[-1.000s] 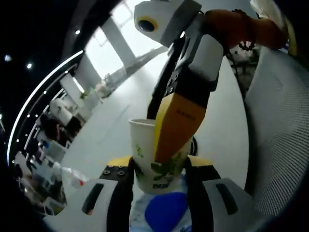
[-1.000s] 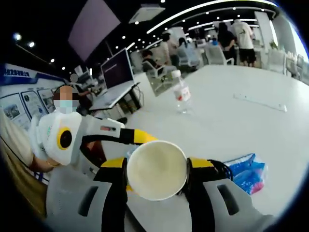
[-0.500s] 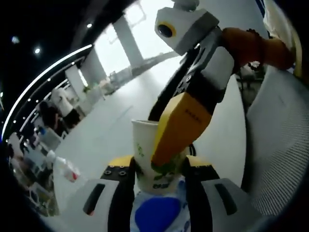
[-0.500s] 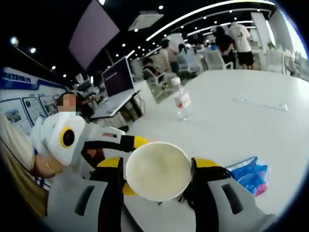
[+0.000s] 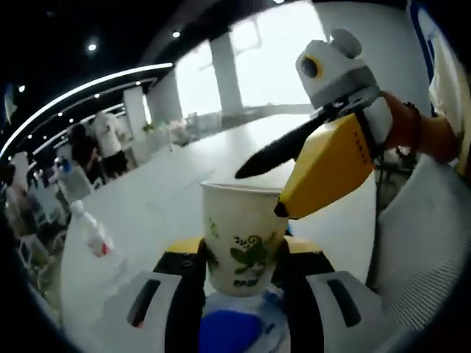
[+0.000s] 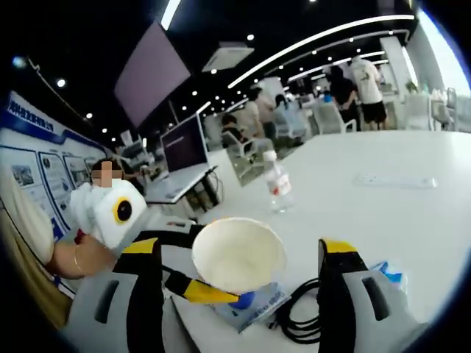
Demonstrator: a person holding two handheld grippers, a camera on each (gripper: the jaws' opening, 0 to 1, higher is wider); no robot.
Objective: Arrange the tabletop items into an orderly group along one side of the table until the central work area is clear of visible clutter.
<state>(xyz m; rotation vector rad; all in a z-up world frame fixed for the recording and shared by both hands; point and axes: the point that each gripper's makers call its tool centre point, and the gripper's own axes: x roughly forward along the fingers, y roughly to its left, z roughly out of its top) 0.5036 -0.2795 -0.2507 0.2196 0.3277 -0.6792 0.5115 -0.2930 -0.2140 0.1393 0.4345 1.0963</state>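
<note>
Left gripper [image 5: 239,268] fingers clamp a leaf-printed paper cup [image 5: 243,239], print unreadable; right gripper [image 6: 239,276] fingers spread apart.

The setting was a large open-plan office or exhibition hall. Beyond the right gripper's jaws stretched a broad white table [image 6: 412,213], with standing people [image 6: 352,81] and office chairs behind it. To the left stood a dark computer monitor [image 6: 184,143] on a desk and blue-and-white wall posters [image 6: 29,173]. Long curved ceiling light strips [image 6: 324,40] ran overhead.
</note>
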